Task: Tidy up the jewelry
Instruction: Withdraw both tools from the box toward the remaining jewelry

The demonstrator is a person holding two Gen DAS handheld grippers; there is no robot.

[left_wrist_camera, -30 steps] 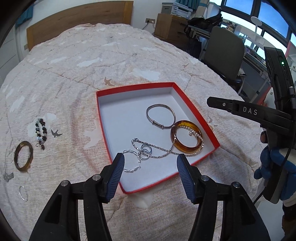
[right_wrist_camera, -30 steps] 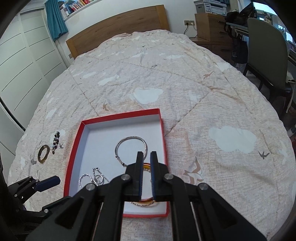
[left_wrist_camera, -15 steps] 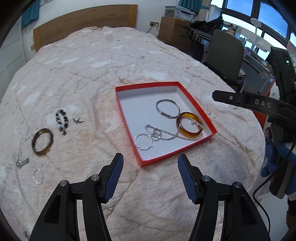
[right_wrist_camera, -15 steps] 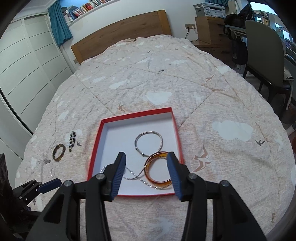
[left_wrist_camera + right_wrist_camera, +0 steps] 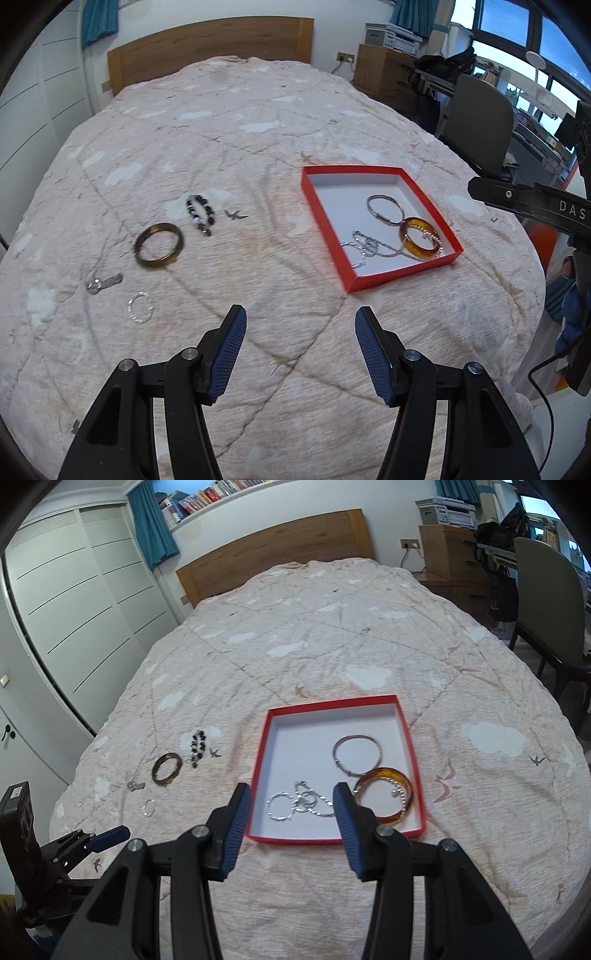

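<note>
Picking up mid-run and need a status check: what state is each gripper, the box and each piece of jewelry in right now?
Left gripper: open, empty.
Right gripper: open, empty, jaws just opened.
Red box: lidless, on the bed.
Amber bangle, silver bangle, chain: in box.
Dark bangle, beaded bracelet, thin ring, small pendant: on the quilt.
</note>
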